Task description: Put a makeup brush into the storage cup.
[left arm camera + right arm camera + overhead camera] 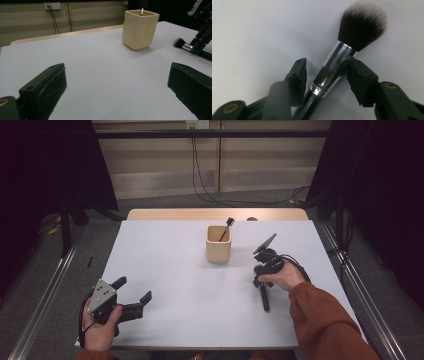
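A makeup brush (362, 27) with dark, white-tipped bristles and a silver ferrule lies flat on the white table (165, 260). Its black handle (264, 297) points toward the table's near edge. My right gripper (327, 72) points down over it, jaws on either side of the ferrule. One pad touches the metal; the other stands a small gap away. My left gripper (133, 289) rests open near the front left edge with nothing between its fingers (45, 85). A beige square cup (218, 245) stands mid-table with a thin black brush (226, 227) leaning in it.
The cup (140, 28) stands ahead and to the right in the left gripper view, with the brush head (178, 43) and right gripper (200, 42) beyond it at the right edge. Cables trail on the floor behind the table. Metal rails run along both sides.
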A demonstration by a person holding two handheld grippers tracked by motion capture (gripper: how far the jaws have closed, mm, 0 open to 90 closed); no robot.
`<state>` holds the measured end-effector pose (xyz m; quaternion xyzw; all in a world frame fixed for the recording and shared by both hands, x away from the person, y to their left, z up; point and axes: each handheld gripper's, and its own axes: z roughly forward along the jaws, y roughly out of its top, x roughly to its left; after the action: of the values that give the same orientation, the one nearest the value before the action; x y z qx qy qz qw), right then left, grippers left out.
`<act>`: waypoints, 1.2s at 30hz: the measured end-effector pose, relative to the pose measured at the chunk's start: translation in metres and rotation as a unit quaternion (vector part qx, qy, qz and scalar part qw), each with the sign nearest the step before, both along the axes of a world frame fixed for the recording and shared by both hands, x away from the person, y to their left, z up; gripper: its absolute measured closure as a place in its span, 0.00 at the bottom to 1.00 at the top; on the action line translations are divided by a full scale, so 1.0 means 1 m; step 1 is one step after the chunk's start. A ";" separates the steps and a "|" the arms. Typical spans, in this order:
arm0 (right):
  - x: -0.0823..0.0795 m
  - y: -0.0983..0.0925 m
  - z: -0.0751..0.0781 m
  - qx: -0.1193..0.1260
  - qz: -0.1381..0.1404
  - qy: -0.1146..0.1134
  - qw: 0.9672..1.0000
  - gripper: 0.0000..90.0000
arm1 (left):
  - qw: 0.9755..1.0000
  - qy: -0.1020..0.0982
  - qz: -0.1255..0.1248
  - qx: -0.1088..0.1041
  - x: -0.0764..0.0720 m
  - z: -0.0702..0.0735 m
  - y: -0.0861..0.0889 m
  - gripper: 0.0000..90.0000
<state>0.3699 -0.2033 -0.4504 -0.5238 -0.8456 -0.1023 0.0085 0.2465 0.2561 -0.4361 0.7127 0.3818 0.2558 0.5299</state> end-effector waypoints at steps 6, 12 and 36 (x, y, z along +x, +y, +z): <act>0.002 -0.001 0.000 -0.018 -0.017 -0.002 1.000 0.71 | 1.000 -0.004 -0.004 0.001 0.000 0.000 -0.001 0.03; 0.006 0.000 0.000 -0.023 -0.021 0.010 0.999 0.72 | 1.000 -0.003 -0.005 0.000 0.000 0.000 -0.001 0.03; 0.000 -0.017 0.010 0.019 -0.025 -0.011 0.999 0.80 | 1.000 -0.001 -0.003 0.000 0.002 -0.001 -0.002 0.03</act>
<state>0.3700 -0.2205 -0.4407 -0.5433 -0.8302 -0.1246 0.0066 0.2481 0.2544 -0.4368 0.7137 0.3795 0.2550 0.5306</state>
